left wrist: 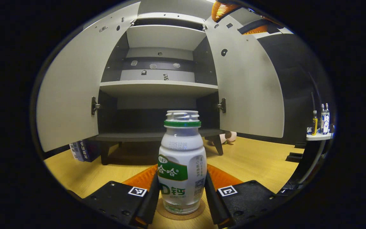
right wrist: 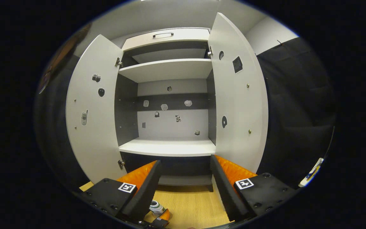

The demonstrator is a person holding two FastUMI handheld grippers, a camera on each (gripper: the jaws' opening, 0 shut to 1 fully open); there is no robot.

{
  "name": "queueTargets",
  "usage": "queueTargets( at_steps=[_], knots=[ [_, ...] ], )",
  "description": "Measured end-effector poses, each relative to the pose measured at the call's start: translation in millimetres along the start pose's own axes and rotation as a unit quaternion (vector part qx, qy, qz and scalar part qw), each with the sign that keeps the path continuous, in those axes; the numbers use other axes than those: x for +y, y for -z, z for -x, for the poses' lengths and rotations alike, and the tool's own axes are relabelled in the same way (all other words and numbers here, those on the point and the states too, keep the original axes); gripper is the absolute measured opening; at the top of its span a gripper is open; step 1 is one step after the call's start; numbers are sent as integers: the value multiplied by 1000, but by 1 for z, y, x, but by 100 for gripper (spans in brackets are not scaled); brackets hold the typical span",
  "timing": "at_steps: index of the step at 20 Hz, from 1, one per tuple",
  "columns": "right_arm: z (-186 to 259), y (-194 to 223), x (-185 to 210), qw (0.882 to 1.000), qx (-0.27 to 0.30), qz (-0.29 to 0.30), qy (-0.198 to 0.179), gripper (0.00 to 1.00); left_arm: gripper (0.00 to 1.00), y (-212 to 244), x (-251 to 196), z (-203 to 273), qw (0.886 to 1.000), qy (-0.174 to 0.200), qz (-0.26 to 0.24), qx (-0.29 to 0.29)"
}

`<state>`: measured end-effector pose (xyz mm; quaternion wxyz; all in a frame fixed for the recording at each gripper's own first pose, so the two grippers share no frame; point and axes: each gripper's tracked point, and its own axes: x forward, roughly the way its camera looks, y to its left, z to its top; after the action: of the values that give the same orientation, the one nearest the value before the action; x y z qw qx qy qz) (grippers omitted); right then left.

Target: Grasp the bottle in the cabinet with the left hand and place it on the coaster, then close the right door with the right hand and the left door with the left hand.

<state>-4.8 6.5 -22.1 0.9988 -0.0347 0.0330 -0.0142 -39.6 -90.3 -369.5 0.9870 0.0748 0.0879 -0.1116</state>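
Observation:
A white bottle with a green neck ring and green label stands upright on a round cork coaster on the wooden table. My left gripper is shut on the bottle, one finger against each side of its lower body. Behind it the grey cabinet has its left door and right door swung wide. My right gripper is open and holds nothing, facing the cabinet's shelves between the left door and right door. The bottle's top peeks in at the bottom edge.
The cabinet stands on short legs on the wooden table. Books lean beside its left leg and a small pink object lies under its right side. A white side shelf with small bottles stands far right.

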Motion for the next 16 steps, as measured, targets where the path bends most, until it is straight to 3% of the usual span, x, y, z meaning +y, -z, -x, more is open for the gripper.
queueTargets(
  at_steps=[1, 2, 4, 5, 6, 8, 10, 11, 14, 16],
  knots=[
    [1, 0, 1, 1000, 0, -2, 0, 98, 69, 1, 0, 0, 1000, -1, 4, -2],
    [0, 0, 1, 1000, 0, -3, -1, 92, 70, 1, -1, 0, 1000, -2, 9, -2],
    [-2, 0, -1, 1000, 0, -2, 1, 92, 72, 4, -1, 0, 1000, 0, 10, 0],
    [-3, -1, -1, 1000, -2, -2, 2, 98, 72, 7, -2, 0, 1000, 6, 11, 6],
    [-3, -3, -1, 1000, -4, -4, 2, 92, 73, 11, -2, 2, 1000, 13, 16, 14],
    [-5, -4, 0, 1000, -8, -6, 0, 92, 81, 12, 2, 8, 999, 16, 18, 24],
    [-6, -5, 0, 1000, -10, -6, -1, 98, 91, 3, 5, 11, 1000, 12, 8, 18],
    [-7, -8, 0, 1000, -13, -7, -2, 92, 94, -5, 6, 12, 1000, 14, 5, 11],
    [-8, -10, 1, 1000, -20, -13, -8, 92, 94, -34, 12, 15, 1000, 18, 10, -6],
    [-8, -13, 1, 1000, -25, -13, -10, 98, 94, -55, 18, 17, 999, 12, 31, -14]
  ],
)
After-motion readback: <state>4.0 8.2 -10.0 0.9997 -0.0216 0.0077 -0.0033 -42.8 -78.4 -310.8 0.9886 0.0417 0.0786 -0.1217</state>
